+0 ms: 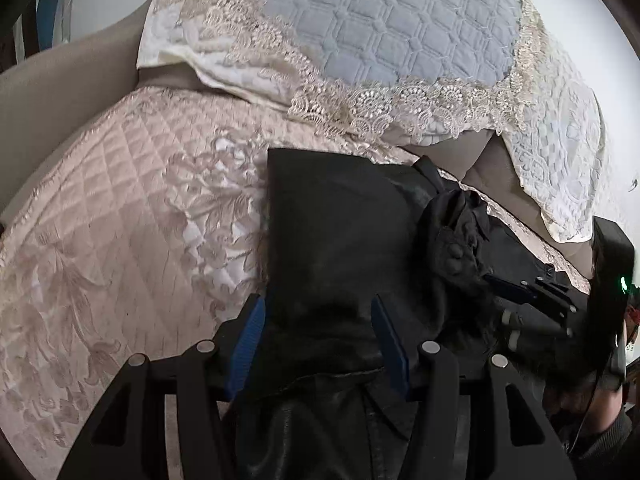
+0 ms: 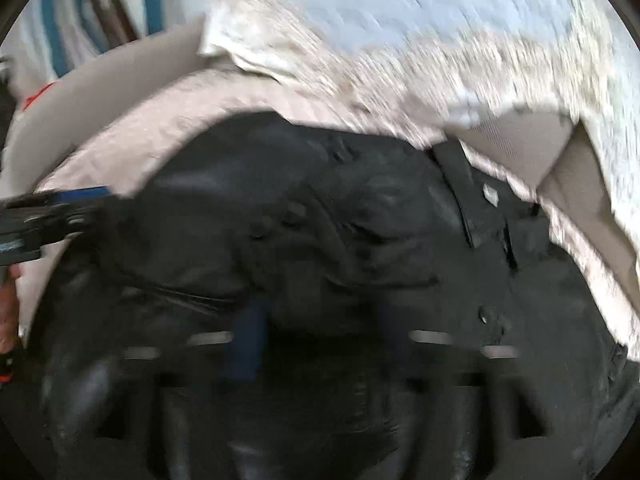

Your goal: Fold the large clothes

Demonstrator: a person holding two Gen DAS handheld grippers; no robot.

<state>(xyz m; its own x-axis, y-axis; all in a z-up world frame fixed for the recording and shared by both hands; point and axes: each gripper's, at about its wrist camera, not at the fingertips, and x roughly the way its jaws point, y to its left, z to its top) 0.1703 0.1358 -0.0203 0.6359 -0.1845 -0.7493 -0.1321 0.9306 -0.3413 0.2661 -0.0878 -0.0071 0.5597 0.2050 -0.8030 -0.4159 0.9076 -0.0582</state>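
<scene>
A large black leather-like garment lies on a pink quilted sofa cover. My left gripper is open, its blue-padded fingers standing on either side of a bunched part of the garment. My right gripper reaches in from the right in the left wrist view and its tips sit in a crumpled fold with buttons. In the blurred right wrist view the garment fills the middle, my right gripper is open over it, and my left gripper enters from the left.
A blue-grey quilted cushion cover with lace trim drapes over the sofa back behind the garment. A white lace cloth hangs at the right. The beige sofa arm curves at the left.
</scene>
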